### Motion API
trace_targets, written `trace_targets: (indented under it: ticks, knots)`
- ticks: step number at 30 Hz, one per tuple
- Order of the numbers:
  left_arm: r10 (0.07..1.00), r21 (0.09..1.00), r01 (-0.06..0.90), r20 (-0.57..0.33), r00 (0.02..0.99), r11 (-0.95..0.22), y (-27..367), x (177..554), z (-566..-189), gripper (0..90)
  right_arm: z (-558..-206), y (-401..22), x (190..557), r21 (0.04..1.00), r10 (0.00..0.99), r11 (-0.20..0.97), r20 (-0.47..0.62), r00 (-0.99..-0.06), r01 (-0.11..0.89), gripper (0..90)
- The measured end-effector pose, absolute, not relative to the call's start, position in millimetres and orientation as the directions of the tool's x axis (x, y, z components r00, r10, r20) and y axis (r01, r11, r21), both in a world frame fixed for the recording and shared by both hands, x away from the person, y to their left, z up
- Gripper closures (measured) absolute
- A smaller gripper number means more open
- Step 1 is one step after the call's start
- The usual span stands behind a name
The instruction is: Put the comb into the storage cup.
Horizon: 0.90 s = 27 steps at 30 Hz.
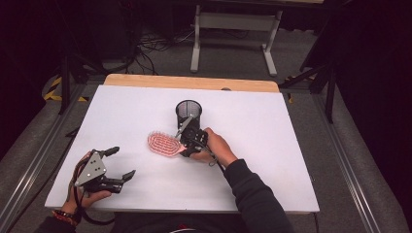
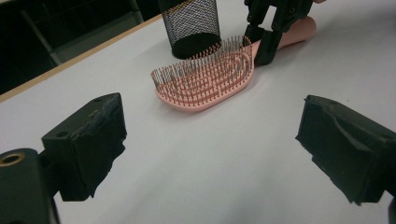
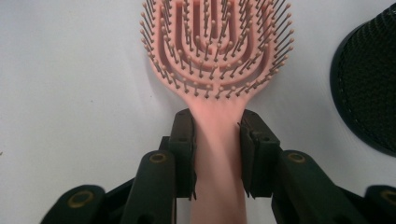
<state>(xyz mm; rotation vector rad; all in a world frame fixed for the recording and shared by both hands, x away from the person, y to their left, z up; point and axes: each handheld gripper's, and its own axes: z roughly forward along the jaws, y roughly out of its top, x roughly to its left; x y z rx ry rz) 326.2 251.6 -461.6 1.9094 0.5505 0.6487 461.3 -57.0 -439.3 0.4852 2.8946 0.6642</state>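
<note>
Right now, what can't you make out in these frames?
- Mesh cup contents: high view too dark, rim cut off in left gripper view.
- Pink hairbrush tip: cropped by the top edge in right gripper view.
- Right gripper jaws: too small in high view.

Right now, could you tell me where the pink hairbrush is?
The pink hairbrush lies bristles-up near the middle of the white table, just in front of the black mesh cup, its handle clamped in the right claw.
</note>
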Motion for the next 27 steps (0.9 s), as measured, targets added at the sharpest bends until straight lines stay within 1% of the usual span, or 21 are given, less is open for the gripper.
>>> trace_targets:
  ticks: [3,5,13,14,20,23,27]
  knots:
    - [0.632,0.917,0.094,0.191,0.751,-0.388,252.4,326.5,-461.3,8.7,-440.4,-60.5,459.6,0.473,0.343,0.837,-0.064,-0.937,0.274,69.2]
    - [0.640,0.919,0.101,0.184,0.746,-0.382,252.1,326.6,-461.6,8.8,-440.6,-65.6,458.2,0.521,0.363,0.806,-0.058,-0.930,0.282,69.2]
    - [0.655,0.923,0.112,0.171,0.736,-0.367,253.8,328.0,-461.2,7.9,-435.4,-85.4,451.4,0.643,0.429,0.708,-0.060,-0.902,0.293,69.3]
    - [0.658,0.924,0.116,0.167,0.734,-0.365,253.6,327.9,-461.4,7.9,-434.5,-89.1,449.3,0.669,0.434,0.685,-0.055,-0.899,0.289,69.3]
    - [0.666,0.920,0.116,0.179,0.725,-0.374,253.0,327.7,-461.0,8.7,-428.0,-98.6,437.5,0.742,0.452,0.631,-0.112,-0.885,0.228,69.3]
    - [0.669,0.920,0.105,0.193,0.718,-0.378,252.4,326.8,-460.4,9.5,-426.1,-101.8,433.3,0.760,0.460,0.615,-0.129,-0.879,0.210,69.3]
    - [0.668,0.922,0.106,0.186,0.721,-0.372,253.2,326.2,-459.2,9.4,-424.2,-104.6,427.1,0.785,0.472,0.593,-0.158,-0.867,0.180,69.4]
